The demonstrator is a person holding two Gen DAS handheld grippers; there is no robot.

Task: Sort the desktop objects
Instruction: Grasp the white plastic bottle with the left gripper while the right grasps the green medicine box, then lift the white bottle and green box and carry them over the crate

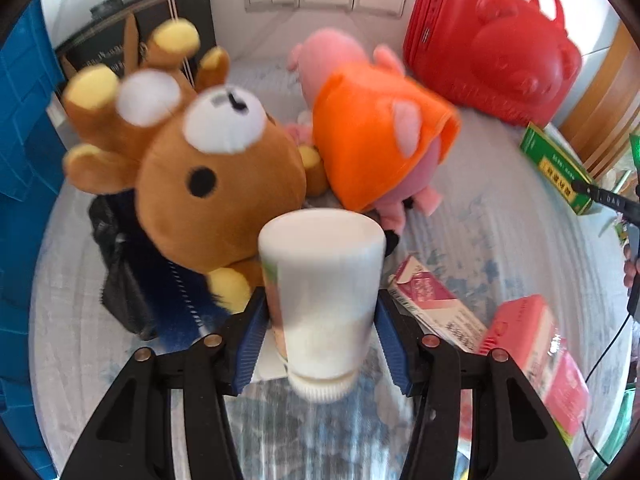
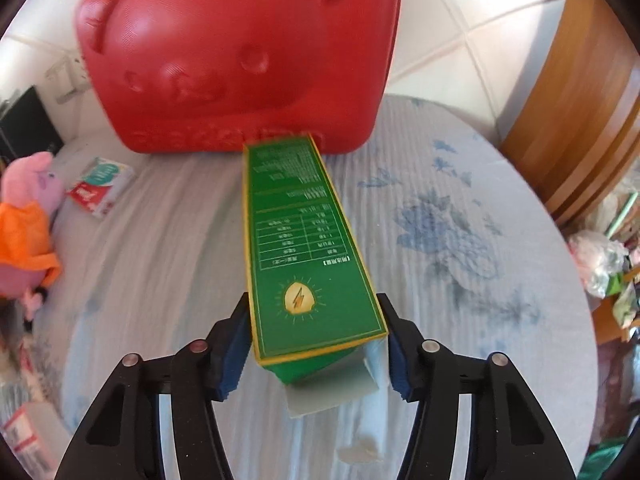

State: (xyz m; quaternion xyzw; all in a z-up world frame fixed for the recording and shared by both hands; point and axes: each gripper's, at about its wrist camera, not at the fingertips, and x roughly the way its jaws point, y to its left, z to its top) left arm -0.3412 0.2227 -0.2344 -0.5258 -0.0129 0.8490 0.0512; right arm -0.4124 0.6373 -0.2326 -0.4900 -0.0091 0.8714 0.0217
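My left gripper [image 1: 320,332] is shut on a white plastic bottle [image 1: 324,280], held cap toward the camera above the blue-flowered cloth. Just beyond it lie a brown plush deer [image 1: 200,168] and a pink pig plush in an orange dress [image 1: 372,132]. My right gripper [image 2: 316,344] is shut on a long green box [image 2: 300,240], which points toward a red bear-faced case [image 2: 240,52]. The green box also shows in the left wrist view [image 1: 556,164] at the far right.
Pink cartons [image 1: 436,300] and a pink pack [image 1: 536,348] lie right of the left gripper. A black bag [image 1: 120,272] sits under the deer, a blue crate [image 1: 20,140] at left. A small packet [image 2: 100,184] and the pig [image 2: 28,216] lie left of the right gripper.
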